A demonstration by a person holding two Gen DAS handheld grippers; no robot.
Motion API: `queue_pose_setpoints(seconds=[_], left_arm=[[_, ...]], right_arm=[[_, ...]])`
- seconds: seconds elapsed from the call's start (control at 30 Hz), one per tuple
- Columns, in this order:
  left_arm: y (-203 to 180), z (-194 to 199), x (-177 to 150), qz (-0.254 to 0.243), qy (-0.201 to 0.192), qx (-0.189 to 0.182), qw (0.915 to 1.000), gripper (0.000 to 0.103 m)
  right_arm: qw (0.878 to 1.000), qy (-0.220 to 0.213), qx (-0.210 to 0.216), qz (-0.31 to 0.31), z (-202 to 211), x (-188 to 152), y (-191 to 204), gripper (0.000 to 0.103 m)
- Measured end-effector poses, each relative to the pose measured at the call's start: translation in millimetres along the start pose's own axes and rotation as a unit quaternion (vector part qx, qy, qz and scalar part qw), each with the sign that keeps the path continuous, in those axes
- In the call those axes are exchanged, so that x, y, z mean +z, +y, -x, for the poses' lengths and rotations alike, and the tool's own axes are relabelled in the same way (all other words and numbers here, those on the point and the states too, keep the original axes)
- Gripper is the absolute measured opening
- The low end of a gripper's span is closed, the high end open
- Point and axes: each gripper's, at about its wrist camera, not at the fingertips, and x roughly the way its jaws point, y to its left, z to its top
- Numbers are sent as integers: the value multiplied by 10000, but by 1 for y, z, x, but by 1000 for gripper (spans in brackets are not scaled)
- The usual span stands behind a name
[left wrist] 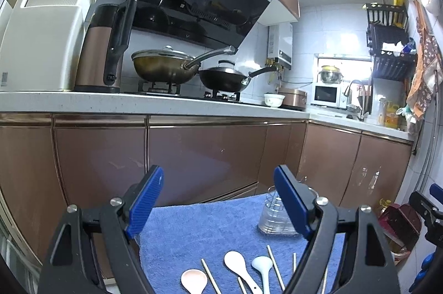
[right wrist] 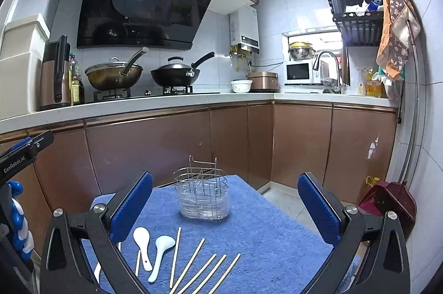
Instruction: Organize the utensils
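A wire utensil holder [right wrist: 203, 195] in a clear base stands upright at the far side of a blue towel [right wrist: 263, 233]; it also shows in the left wrist view [left wrist: 272, 213], partly behind a finger. Two white ceramic spoons [right wrist: 142, 245] [right wrist: 160, 252] and several wooden chopsticks [right wrist: 193, 263] lie on the towel near me. In the left wrist view a pinkish spoon [left wrist: 193, 281], a white spoon [left wrist: 238, 265] and a pale spoon [left wrist: 261, 267] lie among chopsticks [left wrist: 275, 267]. My left gripper [left wrist: 218, 201] and right gripper [right wrist: 225, 207] are open, empty, above the towel.
Brown cabinets [right wrist: 166, 144] stand behind the towel under a white counter [right wrist: 138, 103] with two woks [right wrist: 116, 75], a kettle [right wrist: 55, 72] and a bowl [right wrist: 241, 85]. A dark red dustpan [right wrist: 390, 202] sits on the floor at right.
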Motion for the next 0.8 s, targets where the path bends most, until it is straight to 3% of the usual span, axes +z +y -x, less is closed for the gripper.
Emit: queue_pose_setpoints(seconds=[0.43,0.6,0.8], left_arm=[[4,-18,-13,36,515,-114,9986,81],[8,-35,-24,14,1217,-2,9926,81],[15,-57,-45,249,2141,-371,9758,81]], right_arm=[[9996,285,-7,-16,-13,-3,-1,103],[9954,758,201,-552,-26,-10,-16,103],[9848,1403,424,-932,-43,-25,-29,103]])
